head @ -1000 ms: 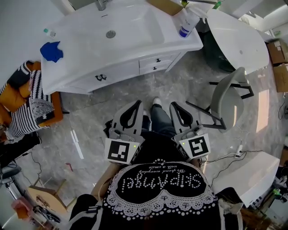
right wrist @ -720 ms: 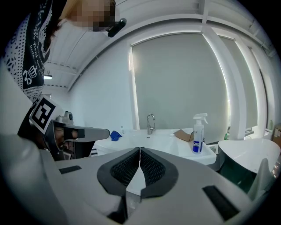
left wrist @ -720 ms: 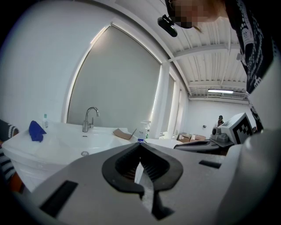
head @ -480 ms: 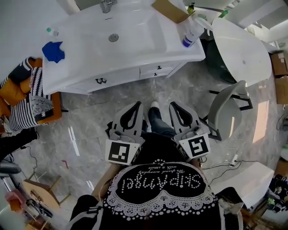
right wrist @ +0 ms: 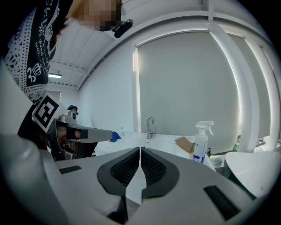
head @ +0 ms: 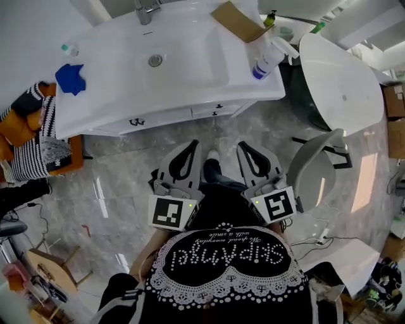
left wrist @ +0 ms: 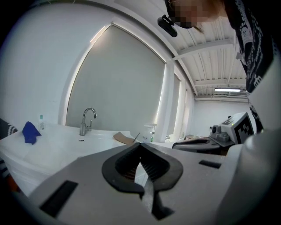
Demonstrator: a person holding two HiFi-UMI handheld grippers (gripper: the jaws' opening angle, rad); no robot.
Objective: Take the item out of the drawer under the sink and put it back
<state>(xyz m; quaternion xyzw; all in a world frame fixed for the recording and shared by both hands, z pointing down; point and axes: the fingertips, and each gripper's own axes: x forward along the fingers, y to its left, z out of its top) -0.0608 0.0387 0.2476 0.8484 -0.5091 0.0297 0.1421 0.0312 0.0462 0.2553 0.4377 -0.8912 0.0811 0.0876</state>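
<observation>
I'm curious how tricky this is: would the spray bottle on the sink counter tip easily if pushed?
Probably: the spray bottle stands tall and narrow, so a high push may topple it. Its smooth plastic likely feels stiff but slippery.

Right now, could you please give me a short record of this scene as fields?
left gripper: shut, empty, held close to the body
right gripper: shut, empty, held close to the body
drawers: shut, below the sink
faucet: at the sink's back edge
counter, left end: blue cloth
counter, right end: spray bottle, with cardboard behind it
floor, right: grey chair
task state: both grippers well short of the drawers
</observation>
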